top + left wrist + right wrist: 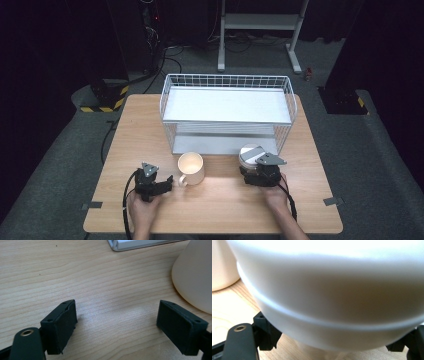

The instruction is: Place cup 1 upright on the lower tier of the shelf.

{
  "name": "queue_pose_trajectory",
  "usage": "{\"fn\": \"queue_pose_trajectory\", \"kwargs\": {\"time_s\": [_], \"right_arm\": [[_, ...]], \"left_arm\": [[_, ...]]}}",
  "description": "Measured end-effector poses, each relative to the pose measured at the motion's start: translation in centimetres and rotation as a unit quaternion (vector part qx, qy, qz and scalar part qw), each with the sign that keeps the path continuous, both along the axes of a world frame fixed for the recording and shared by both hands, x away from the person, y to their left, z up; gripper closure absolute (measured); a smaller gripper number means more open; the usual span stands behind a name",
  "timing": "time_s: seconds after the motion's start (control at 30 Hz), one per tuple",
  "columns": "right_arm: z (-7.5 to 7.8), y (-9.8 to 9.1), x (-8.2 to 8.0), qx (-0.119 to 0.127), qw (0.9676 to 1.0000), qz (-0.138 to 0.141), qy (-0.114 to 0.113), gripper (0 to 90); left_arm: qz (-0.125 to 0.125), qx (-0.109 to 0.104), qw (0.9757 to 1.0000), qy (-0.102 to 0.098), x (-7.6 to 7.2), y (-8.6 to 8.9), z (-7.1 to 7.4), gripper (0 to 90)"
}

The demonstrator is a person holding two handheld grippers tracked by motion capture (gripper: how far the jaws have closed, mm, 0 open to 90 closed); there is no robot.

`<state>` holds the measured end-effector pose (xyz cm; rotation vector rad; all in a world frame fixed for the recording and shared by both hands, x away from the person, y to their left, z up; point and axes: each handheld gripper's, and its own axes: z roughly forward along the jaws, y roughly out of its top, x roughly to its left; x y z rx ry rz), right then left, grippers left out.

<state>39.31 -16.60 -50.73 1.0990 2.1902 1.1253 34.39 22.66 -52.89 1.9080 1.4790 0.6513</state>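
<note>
The right tool (252, 165) straddles a white bowl (332, 297), grip unclear; the left tool (117, 322), released, must still close on the cream mug (191, 168) beside it.

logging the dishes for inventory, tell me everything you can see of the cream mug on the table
The cream mug is glossy, ceramic by its look, with walls tapering slightly toward the base and one loop handle. It stands upright and looks empty on the wooden table, just before the white wire rack. The handle points toward the person's left tongs, whose jaws stand open close beside it. In the left gripper view its pale side sits just past one jaw, apparently not touching.
</note>
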Motion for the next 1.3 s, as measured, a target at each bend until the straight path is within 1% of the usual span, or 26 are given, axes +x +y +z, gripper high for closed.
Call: {"fn": "queue_pose_trajectory", "kwargs": {"time_s": [0.3, 0.33, 0.37, 0.4, 0.7, 0.97, 1.0, 1.17, 1.3], "right_arm": [[0.6, -0.2, 0.3, 0.001, 1.0000, -0.007, -0.003, 18.8], [0.7, -0.3, 0.4, 0.000, 1.0000, -0.007, -0.006, 18.8], [0.8, -0.3, 0.4, 0.004, 0.9999, -0.010, -0.003, 18.8], [0.9, -0.4, 0.6, 0.000, 0.9999, -0.009, -0.004, 18.8], [1.3, -0.7, 1.3, 0.009, 0.9998, -0.019, -0.001, 18.8], [1.9, -0.8, 2.5, 0.019, 0.9994, -0.028, 0.004, 18.8], [1.9, -0.8, 2.5, 0.019, 0.9994, -0.028, 0.004, 18.8], [2.1, -0.7, 3.6, 0.017, 0.9992, -0.035, 0.008, 18.8], [2.1, -0.5, 3.9, 0.015, 0.9990, -0.039, 0.013, 18.8]], "left_arm": [[0.000, 0.000, 1.0000, 0.000, 0.0, 0.0, 0.0, 16.7], [0.000, 0.000, 1.0000, 0.000, 0.0, 0.0, 0.0, 16.7], [0.000, 0.000, 1.0000, 0.000, 0.0, 0.0, 0.0, 16.7], [0.000, 0.000, 1.0000, -0.001, 0.0, 0.0, 0.0, 16.7], [0.000, 0.000, 1.0000, 0.000, 0.0, 0.0, 0.0, 16.6], [-0.001, 0.002, 1.0000, 0.000, 0.0, 0.0, 0.0, 16.6], [-0.001, 0.002, 1.0000, 0.000, 0.0, 0.0, 0.0, 16.6], [0.000, 0.000, 1.0000, 0.000, 0.0, 0.0, 0.0, 16.7], [-0.001, 0.002, 1.0000, 0.001, 0.0, 0.0, 0.0, 16.6]]}}
